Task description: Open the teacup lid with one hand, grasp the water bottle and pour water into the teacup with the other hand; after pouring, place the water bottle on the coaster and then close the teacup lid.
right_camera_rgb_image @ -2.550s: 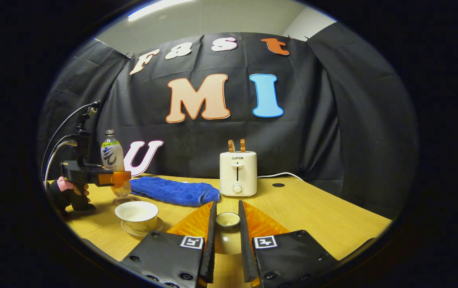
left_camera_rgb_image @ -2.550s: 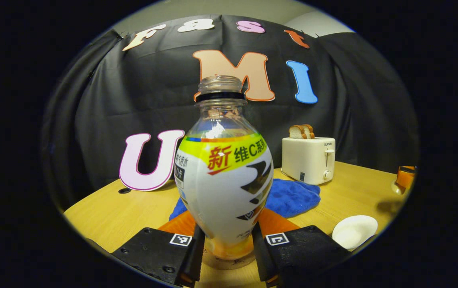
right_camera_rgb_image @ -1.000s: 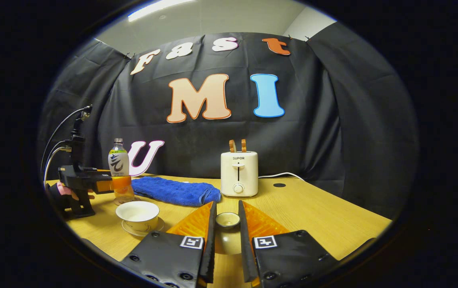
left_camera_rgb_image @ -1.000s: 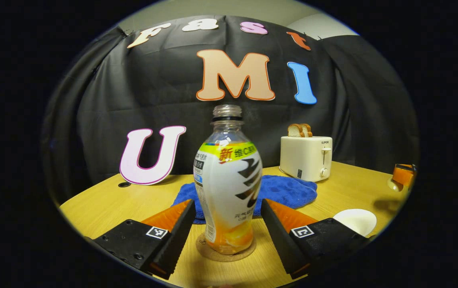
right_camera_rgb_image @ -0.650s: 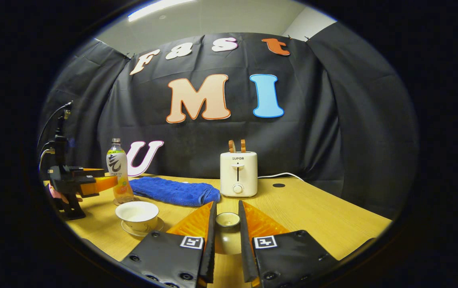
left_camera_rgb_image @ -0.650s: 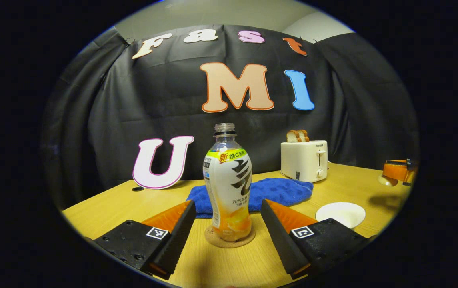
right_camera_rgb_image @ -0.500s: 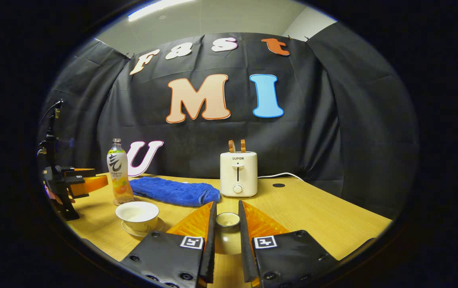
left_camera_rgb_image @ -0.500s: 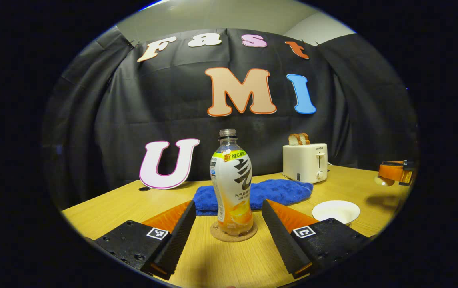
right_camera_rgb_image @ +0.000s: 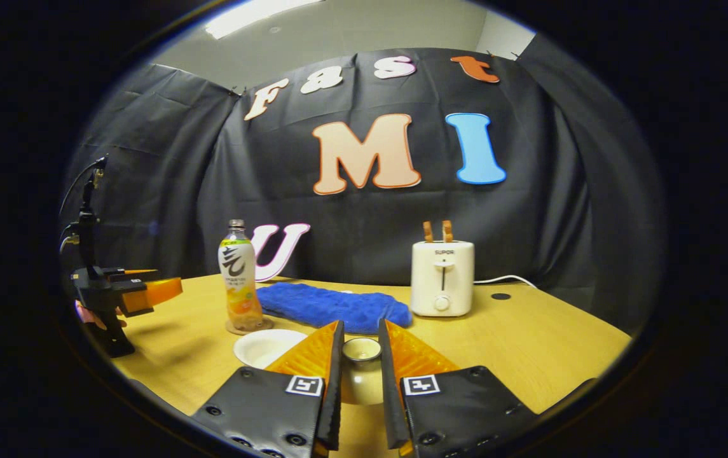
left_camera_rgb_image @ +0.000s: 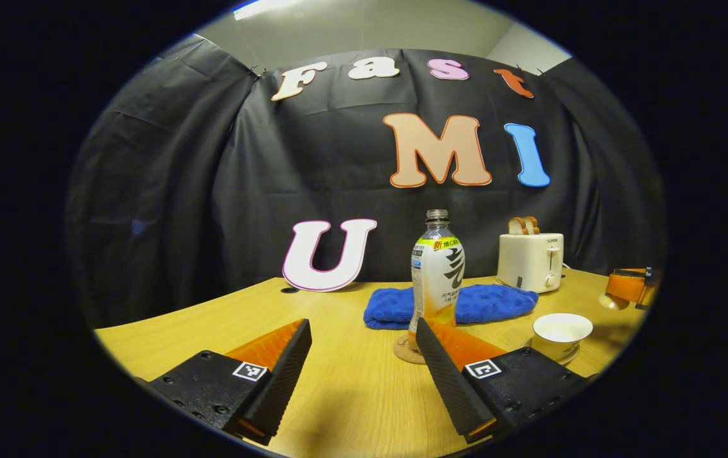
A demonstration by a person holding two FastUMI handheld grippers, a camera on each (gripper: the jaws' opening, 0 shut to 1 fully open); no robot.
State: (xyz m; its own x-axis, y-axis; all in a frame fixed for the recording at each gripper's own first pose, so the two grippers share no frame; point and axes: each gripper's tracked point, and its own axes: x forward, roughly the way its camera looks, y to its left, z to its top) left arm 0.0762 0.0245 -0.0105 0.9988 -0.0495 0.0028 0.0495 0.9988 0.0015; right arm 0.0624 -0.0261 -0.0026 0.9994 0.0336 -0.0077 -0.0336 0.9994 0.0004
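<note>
The capless water bottle (left_camera_rgb_image: 437,273) stands upright on the round cork coaster (left_camera_rgb_image: 405,350). My left gripper (left_camera_rgb_image: 360,356) is open and empty, drawn back from the bottle, which sits beyond its right finger. The white teacup (left_camera_rgb_image: 561,329) on its saucer stands uncovered to the right. In the right gripper view, my right gripper (right_camera_rgb_image: 360,337) is shut on the knob of the teacup lid (right_camera_rgb_image: 362,362), held above the table. The teacup (right_camera_rgb_image: 265,346) lies just left of it, partly hidden by one finger. The bottle (right_camera_rgb_image: 240,280) and left gripper (right_camera_rgb_image: 147,291) are farther left.
A blue towel (right_camera_rgb_image: 332,306) lies behind the cup and bottle. A white toaster (right_camera_rgb_image: 442,277) with toast stands at the back, its cord trailing right. A hand (right_camera_rgb_image: 93,315) holds the left gripper near the table's left edge. Bare wooden tabletop (right_camera_rgb_image: 529,343) extends to the right.
My left gripper let go of the bottle on the coaster, opened, and drew back and to the left. My right gripper, still holding the lid, shifted toward the teacup.
</note>
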